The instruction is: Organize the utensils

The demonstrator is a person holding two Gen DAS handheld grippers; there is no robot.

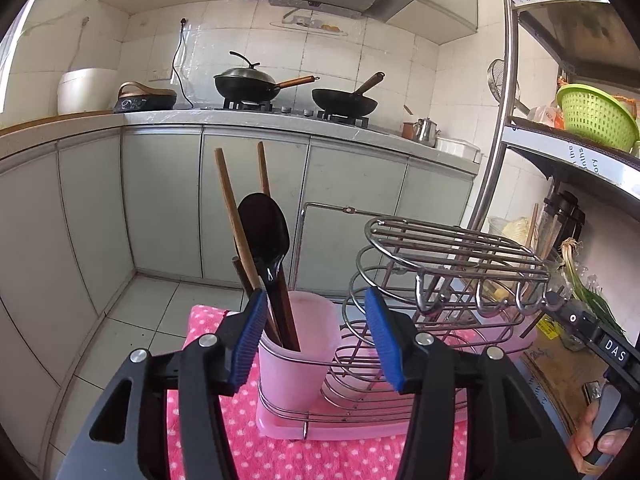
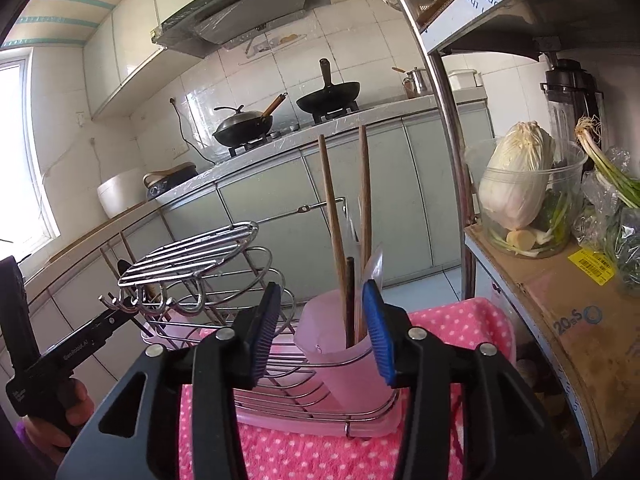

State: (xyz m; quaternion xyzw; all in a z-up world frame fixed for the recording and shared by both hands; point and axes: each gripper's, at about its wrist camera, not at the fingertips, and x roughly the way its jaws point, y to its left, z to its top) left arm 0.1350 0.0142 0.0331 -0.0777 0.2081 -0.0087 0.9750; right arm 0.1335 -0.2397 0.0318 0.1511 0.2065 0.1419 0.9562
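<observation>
Both grippers hover empty over the drying rack, utensils already standing in the pink cup

Two wooden chopsticks (image 1: 230, 208) and a black spoon (image 1: 264, 228) stand upright in the pink cup (image 1: 298, 364), handles down so they drain, at the end of the wire dish rack (image 1: 452, 256). Left gripper (image 1: 316, 340) and right gripper (image 2: 324, 330) are each spread wide, pinching nothing. Rack sits on a pink dotted towel (image 2: 460, 320); behind, grey kitchen cabinets (image 1: 160, 200) and two woks (image 1: 344, 100) on the stove

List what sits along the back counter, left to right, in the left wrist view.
White rice cooker → dark cooker with tan handle → lidded wok → open wok → steel kettle → white container.
</observation>
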